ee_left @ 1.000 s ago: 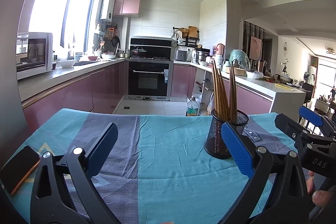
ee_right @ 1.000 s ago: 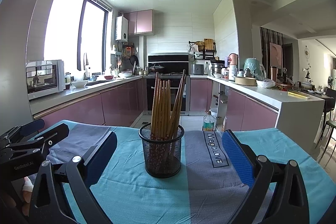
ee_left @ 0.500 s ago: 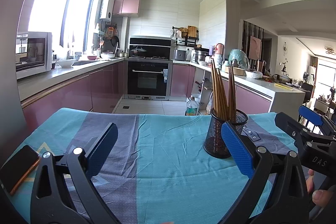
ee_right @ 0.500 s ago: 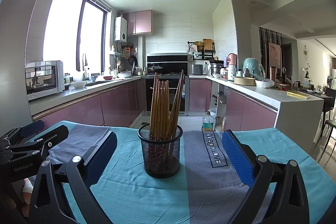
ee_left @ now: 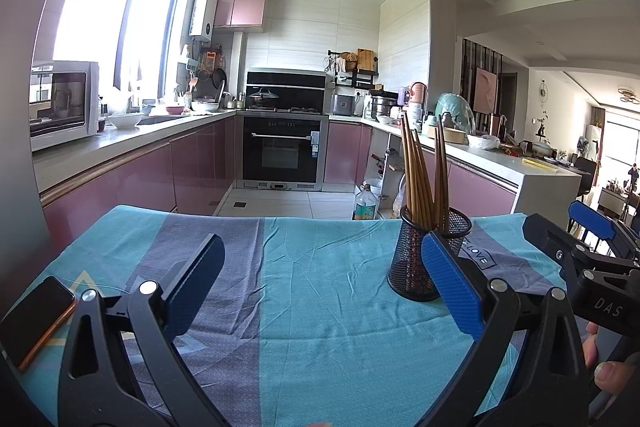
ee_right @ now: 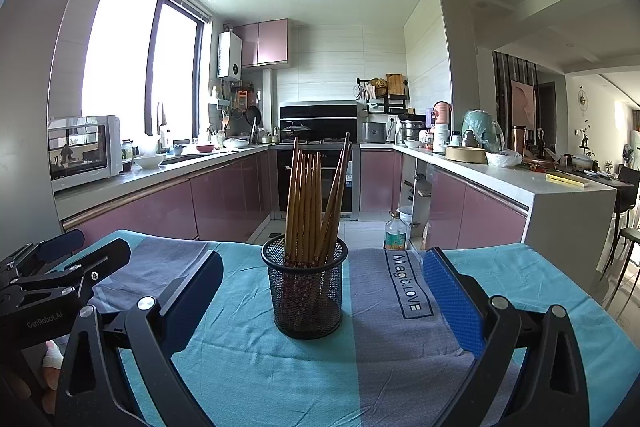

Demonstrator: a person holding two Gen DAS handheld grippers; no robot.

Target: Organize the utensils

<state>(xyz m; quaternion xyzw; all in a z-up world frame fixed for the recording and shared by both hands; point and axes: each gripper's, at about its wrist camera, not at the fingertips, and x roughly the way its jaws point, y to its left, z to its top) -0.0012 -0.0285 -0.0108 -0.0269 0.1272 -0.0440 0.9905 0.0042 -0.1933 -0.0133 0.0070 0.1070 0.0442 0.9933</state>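
A black mesh cup (ee_right: 307,291) stands upright on the teal and grey tablecloth (ee_right: 280,367). Several brown chopsticks (ee_right: 316,203) stand in it, leaning apart. In the left wrist view the cup (ee_left: 420,255) with the chopsticks (ee_left: 424,179) is at the right, partly behind the right finger. My right gripper (ee_right: 320,297) is open and empty, with the cup between and just beyond its fingers. My left gripper (ee_left: 320,279) is open and empty, to the left of the cup. Each gripper shows at the edge of the other's view.
A dark phone (ee_left: 32,319) with an orange edge lies on the cloth at the near left. Beyond the table's far edge are the kitchen floor, an oven (ee_left: 282,151), pink cabinets and a counter (ee_right: 520,183) at the right.
Both views have shifted very slightly; the cup sits a touch lower in the right wrist view. Both grippers stay open and empty.
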